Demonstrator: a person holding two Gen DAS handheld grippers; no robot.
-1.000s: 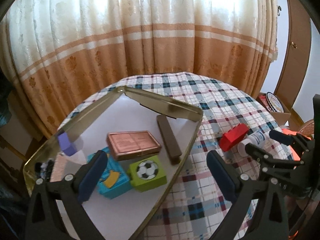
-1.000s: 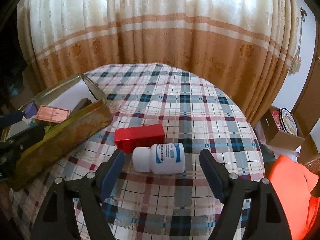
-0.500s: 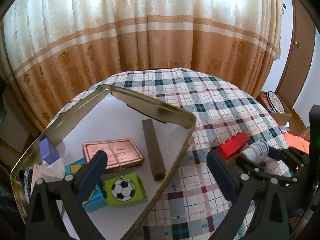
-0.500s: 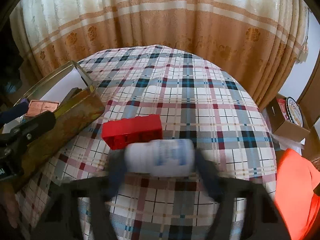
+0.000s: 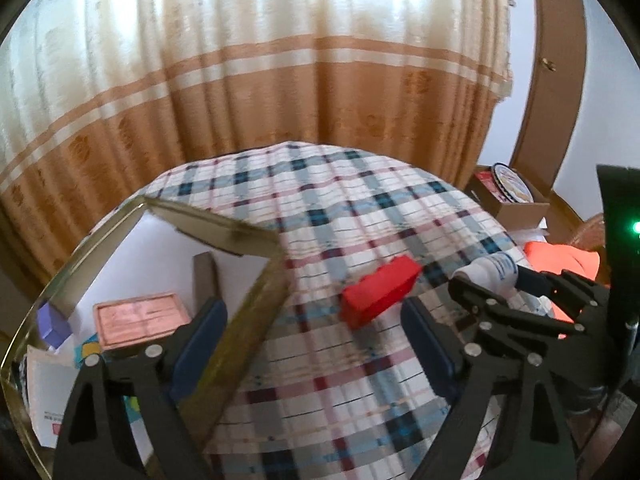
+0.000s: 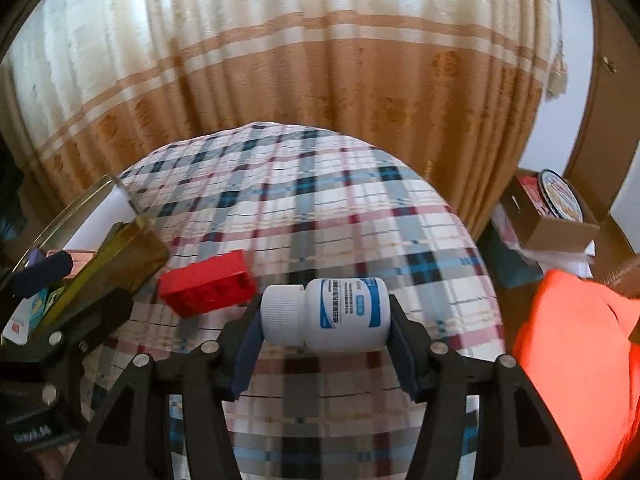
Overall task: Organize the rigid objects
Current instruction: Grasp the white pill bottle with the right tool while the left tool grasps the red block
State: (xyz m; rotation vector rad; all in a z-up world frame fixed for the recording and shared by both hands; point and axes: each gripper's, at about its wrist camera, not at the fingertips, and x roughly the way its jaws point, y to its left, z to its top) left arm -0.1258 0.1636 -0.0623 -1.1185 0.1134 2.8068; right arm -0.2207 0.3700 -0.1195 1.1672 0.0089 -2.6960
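A white pill bottle [image 6: 324, 312] with a blue label lies crosswise in my right gripper [image 6: 325, 320], which is shut on its cap and base just above the checked tablecloth [image 6: 304, 208]. A red toy brick [image 5: 380, 292] lies on the cloth beside the gold tin tray [image 5: 256, 308]. My left gripper [image 5: 314, 340] hovers over the cloth with its jaws closing. Nothing is between them, and the brick lies just ahead of the right fingertip [image 5: 416, 316]. The left wrist view shows the bottle [image 5: 492, 270] held at the right.
The tray holds a copper tin [image 5: 140, 318], a brown bar [image 5: 204, 276], a purple block [image 5: 52, 320] and a white box [image 5: 44, 392]. Beyond the table's right edge are a cardboard box [image 5: 508, 204] and an orange cloth [image 5: 560, 256]. A curtain [image 5: 280, 100] hangs behind.
My right gripper has closed on the bottle, which now sits off the cloth. My left gripper has swung right from over the tray to the red brick, jaws narrowing slightly.
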